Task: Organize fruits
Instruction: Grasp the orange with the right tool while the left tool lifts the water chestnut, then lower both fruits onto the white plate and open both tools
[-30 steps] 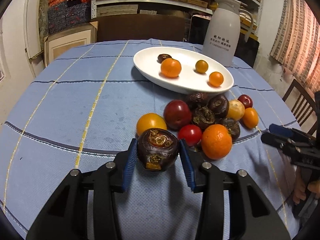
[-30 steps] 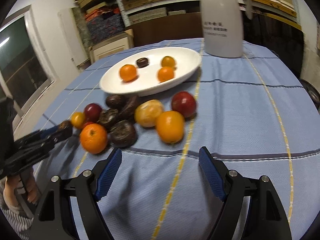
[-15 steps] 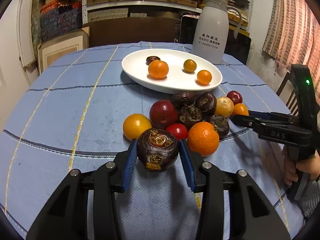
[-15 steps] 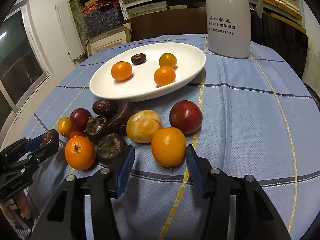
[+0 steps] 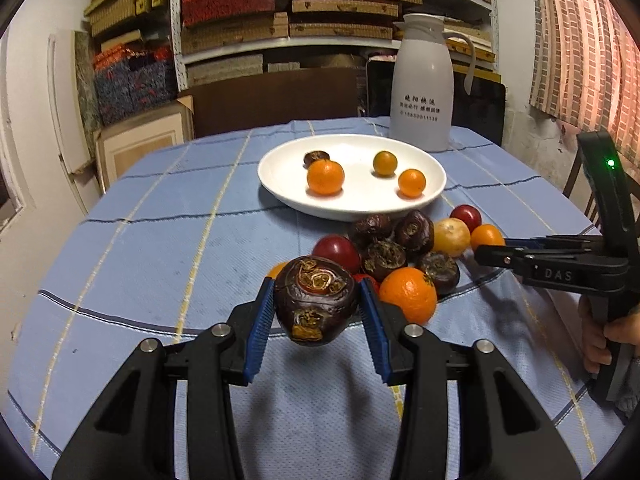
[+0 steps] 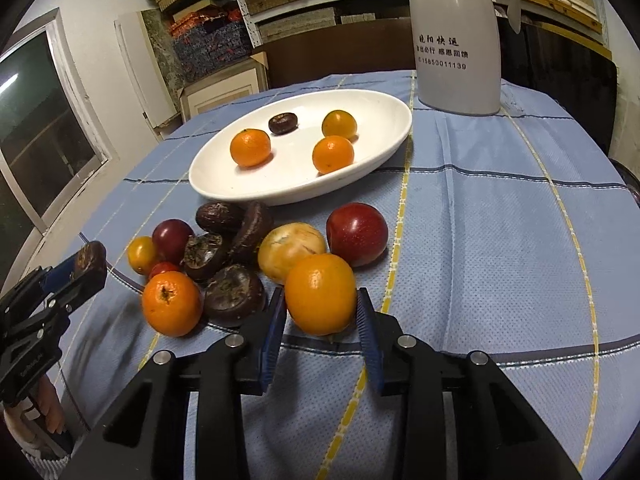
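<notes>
My left gripper (image 5: 316,308) is shut on a dark purple water chestnut (image 5: 315,305) and holds it above the blue cloth, near the pile of loose fruit (image 5: 400,248). It also shows in the right wrist view (image 6: 90,260). My right gripper (image 6: 322,312) has its blue pads touching both sides of an orange fruit (image 6: 320,293) at the front of the pile. The white plate (image 6: 372,176) behind the pile holds three orange fruits and one dark chestnut (image 6: 283,123).
A white thermos jug (image 6: 456,36) stands behind the plate at the back right. A red plum (image 6: 357,233), a yellow fruit (image 6: 291,249) and several dark chestnuts lie beside the orange fruit. A round table with a blue checked cloth (image 6: 500,240) carries everything.
My left gripper has lifted the chestnut off the cloth. My right gripper has moved forward to the pile and closed its jaws from wide open onto the orange fruit.
</notes>
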The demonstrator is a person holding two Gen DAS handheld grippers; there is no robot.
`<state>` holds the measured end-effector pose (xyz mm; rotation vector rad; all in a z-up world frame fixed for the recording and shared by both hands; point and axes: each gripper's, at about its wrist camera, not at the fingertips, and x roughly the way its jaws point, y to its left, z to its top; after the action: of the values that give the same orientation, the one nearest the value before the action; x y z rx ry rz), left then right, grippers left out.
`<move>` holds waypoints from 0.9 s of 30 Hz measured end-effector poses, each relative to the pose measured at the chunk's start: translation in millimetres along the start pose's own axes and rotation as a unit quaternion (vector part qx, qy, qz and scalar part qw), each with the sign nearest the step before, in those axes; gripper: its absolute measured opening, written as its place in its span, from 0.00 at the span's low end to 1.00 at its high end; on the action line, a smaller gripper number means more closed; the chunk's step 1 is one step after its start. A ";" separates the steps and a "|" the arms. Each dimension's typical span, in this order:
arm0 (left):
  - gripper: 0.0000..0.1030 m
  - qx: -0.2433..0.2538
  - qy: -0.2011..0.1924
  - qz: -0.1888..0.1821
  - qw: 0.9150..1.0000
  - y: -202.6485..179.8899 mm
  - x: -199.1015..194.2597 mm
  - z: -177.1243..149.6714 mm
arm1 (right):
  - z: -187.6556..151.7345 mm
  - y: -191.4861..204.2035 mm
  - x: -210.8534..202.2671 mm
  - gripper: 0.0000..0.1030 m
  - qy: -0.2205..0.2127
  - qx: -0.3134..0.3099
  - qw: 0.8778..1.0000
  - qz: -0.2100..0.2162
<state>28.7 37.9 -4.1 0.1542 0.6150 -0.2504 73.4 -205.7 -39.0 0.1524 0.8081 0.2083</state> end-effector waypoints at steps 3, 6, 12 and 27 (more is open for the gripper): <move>0.40 0.004 -0.010 0.010 1.000 -0.7 -4.4 0.7 | -1.5 1.5 -3.9 0.35 -0.006 -0.001 1.000 0.003; 0.40 0.009 -0.021 0.021 1.000 -0.5 -8.7 1.9 | -2.6 2.8 -8.3 0.35 -0.014 -0.003 1.000 0.002; 0.40 0.010 -0.035 0.029 0.999 1.1 -14.3 5.5 | -3.3 2.7 -18.7 0.35 -0.033 -0.001 0.999 -0.002; 0.40 -0.038 -0.018 -0.052 0.998 12.8 19.4 113.6 | 73.3 14.1 -62.6 0.35 -0.104 -0.017 0.994 -0.004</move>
<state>110.0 22.0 77.0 0.0445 0.5964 -0.3288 83.0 -211.3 57.8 0.1365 0.5971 0.1956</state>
